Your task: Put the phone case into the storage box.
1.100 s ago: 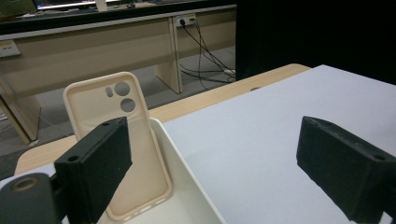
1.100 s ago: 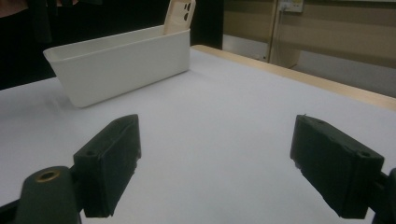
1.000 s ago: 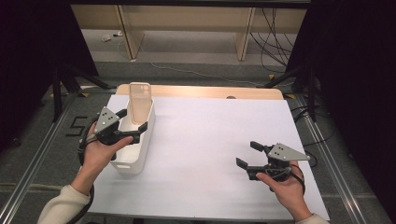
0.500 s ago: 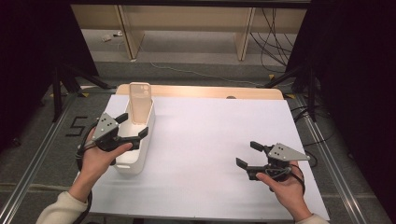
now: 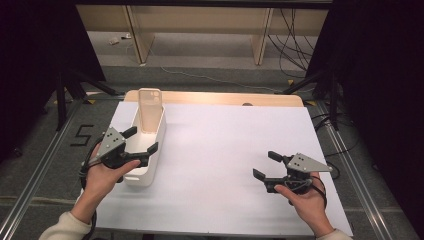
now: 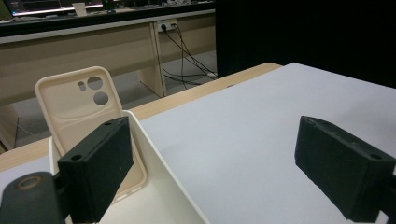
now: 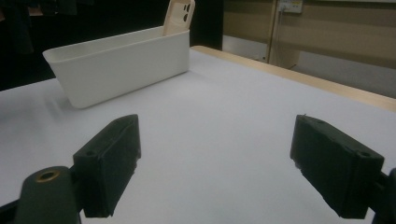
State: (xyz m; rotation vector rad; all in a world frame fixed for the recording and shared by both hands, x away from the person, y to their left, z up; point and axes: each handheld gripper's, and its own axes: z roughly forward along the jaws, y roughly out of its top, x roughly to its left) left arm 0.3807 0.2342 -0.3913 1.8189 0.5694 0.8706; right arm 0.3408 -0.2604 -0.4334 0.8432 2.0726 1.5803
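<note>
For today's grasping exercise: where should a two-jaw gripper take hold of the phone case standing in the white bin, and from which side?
Probably the phone case top edge, from above: it leans upright above the white bin rim, thin enough for open jaws.

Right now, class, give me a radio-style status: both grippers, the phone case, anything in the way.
Left gripper open, over the white bin's near end. Right gripper open, empty, low over the white table. Beige phone case stands leaning at the bin's far end. Nothing blocking.

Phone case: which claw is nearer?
Left. The left claw is open over the white bin holding the phone case; the right claw sits open far across the table.
</note>
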